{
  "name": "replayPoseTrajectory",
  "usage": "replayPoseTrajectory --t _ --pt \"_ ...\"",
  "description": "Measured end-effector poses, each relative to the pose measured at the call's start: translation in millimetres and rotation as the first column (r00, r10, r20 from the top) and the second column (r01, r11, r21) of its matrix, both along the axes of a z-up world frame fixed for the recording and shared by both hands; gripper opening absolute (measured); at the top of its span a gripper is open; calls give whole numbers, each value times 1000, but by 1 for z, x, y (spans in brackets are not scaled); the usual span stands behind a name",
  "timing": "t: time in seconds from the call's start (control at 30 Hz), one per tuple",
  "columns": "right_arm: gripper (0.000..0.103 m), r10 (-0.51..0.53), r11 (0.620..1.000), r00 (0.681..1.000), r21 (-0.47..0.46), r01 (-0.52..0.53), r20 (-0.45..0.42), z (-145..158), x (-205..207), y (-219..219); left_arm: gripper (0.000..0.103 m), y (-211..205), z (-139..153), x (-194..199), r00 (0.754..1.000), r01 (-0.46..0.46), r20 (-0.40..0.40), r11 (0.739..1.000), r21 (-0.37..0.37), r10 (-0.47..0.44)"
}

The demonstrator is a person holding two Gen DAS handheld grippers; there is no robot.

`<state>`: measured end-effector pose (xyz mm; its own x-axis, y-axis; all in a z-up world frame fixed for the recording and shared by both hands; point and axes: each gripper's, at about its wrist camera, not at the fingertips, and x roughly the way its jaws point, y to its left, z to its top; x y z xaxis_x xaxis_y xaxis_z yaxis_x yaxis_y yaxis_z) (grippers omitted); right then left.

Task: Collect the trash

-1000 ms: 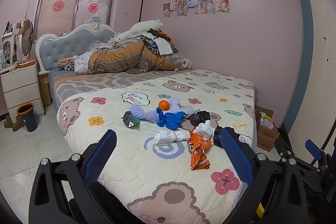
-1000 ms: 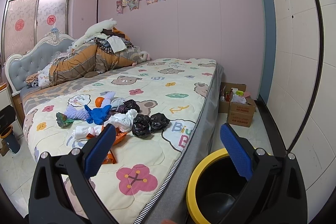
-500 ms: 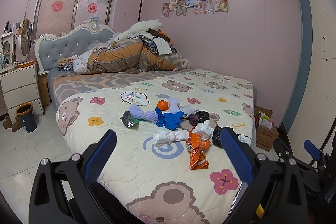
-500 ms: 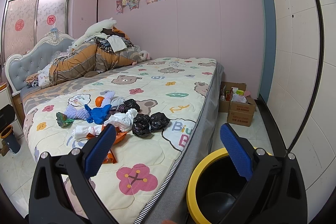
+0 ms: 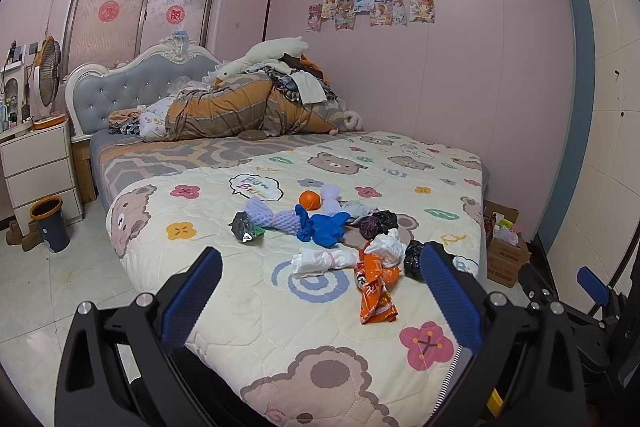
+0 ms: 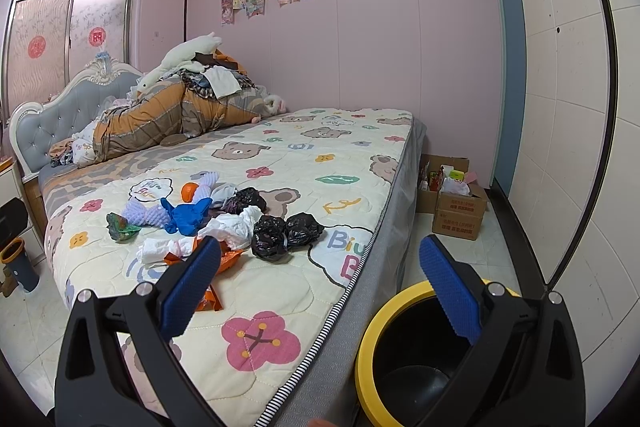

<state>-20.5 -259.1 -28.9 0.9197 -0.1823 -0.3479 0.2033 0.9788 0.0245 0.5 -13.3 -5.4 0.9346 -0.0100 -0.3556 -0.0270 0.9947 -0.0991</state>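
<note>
With both my left tool [image 5: 320, 285] and right tool [image 6: 320, 277] wide and empty, I worry the crumpled black bags [image 6: 286, 235] near the bed's [image 6: 352, 147] foot edge could slide floorward beside the yellow-rimmed bin [image 6: 370, 331].

"Biu" in coloured letters on the bedspread [image 6: 320, 163], red characters on cardboard box [image 6: 458, 223] illegible

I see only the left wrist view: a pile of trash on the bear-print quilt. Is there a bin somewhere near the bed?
Observer: Yes. A black bin with a yellow rim stands on the floor beside the bed's right edge.
Operator: Is the bin empty?
Observer: What shows of its black inside looks empty.
Operator: Is the right gripper holding anything?
Observer: No. The right gripper is open, with nothing between its blue-padded fingers.
</note>
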Motion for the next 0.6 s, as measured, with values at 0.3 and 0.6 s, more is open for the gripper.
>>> replayPoseTrajectory --t 0.3,0.6 --pt "95 2 1000 1000 5 -2 -3 -12 -1 -3 96 0 0 0 1000 0 1 1000 -1 0" --pt "95 2 1000 1000 4 -2 -3 -16 -3 -3 96 -2 -1 0 1000 2 -3 1000 -3 -2"
